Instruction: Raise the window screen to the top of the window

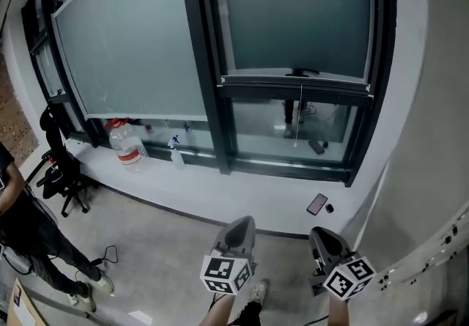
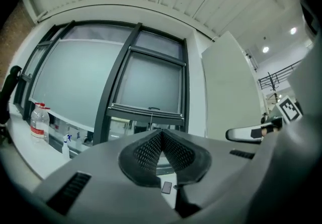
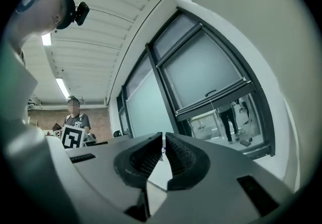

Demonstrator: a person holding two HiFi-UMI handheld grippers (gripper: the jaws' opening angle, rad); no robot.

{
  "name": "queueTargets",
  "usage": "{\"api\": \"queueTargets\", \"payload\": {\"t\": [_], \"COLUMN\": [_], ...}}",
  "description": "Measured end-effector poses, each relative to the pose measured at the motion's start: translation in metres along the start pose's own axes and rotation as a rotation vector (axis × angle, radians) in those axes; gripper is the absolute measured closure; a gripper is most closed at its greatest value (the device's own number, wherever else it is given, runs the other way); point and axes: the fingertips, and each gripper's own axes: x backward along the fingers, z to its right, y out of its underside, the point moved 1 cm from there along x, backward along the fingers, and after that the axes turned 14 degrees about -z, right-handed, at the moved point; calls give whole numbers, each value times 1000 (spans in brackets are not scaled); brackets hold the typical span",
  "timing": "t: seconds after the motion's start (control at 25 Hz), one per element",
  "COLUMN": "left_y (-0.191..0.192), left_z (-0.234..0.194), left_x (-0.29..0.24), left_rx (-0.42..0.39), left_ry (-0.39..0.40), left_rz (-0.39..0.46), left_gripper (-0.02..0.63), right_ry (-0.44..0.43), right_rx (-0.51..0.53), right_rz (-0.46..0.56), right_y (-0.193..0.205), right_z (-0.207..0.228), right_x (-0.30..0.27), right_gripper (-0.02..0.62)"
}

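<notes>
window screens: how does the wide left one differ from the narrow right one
The wide grey left window screen spans far more than the narrower grey right window screen. The left one hangs lower, leaving a thinner clear strip than the right. The right ends in a dark bar with a thin cord; the left shows neither. Both are frosted grey.

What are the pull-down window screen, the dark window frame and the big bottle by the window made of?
Window screen: likely thin fabric or mesh, matte and evenly grey-green. Window frame: probably painted metal, going by its slim, straight dark bars with a dull sheen. Bottle: clear plastic, with see-through walls and a red label.
</notes>
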Motion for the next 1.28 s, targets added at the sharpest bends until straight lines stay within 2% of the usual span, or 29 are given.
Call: {"api": "queueTargets", "payload": {"t": [0.28, 0.52, 0.84, 1.0, 1.12, 1.28], "left_y": [-45, -78, -97, -101, -108, -125], "left_z": [-60, -102, -123, -133, -135, -137], "left_x": [-93, -161, -218, -253, -289, -348], "left_rx": [-30, -62, -22, -16, -36, -59], "left_ry": [55, 89, 106, 91, 79, 70], "left_rz": [28, 39, 56, 45, 47, 53], "left_gripper": [604, 604, 604, 604, 604, 604], "right_ry": [108, 219, 286, 314, 319, 305], "right_rx": [-5, 30, 136, 184, 200, 185], "right_rz": [39, 72, 26, 58, 86, 60], "right_y": [-54, -92, -118, -136, -152, -169], "right_z": [59, 103, 141, 164, 196, 248], "right_x": [-86, -135, -181, -203, -218, -245], "right_gripper": [590, 591, 591, 591, 591, 591]}}
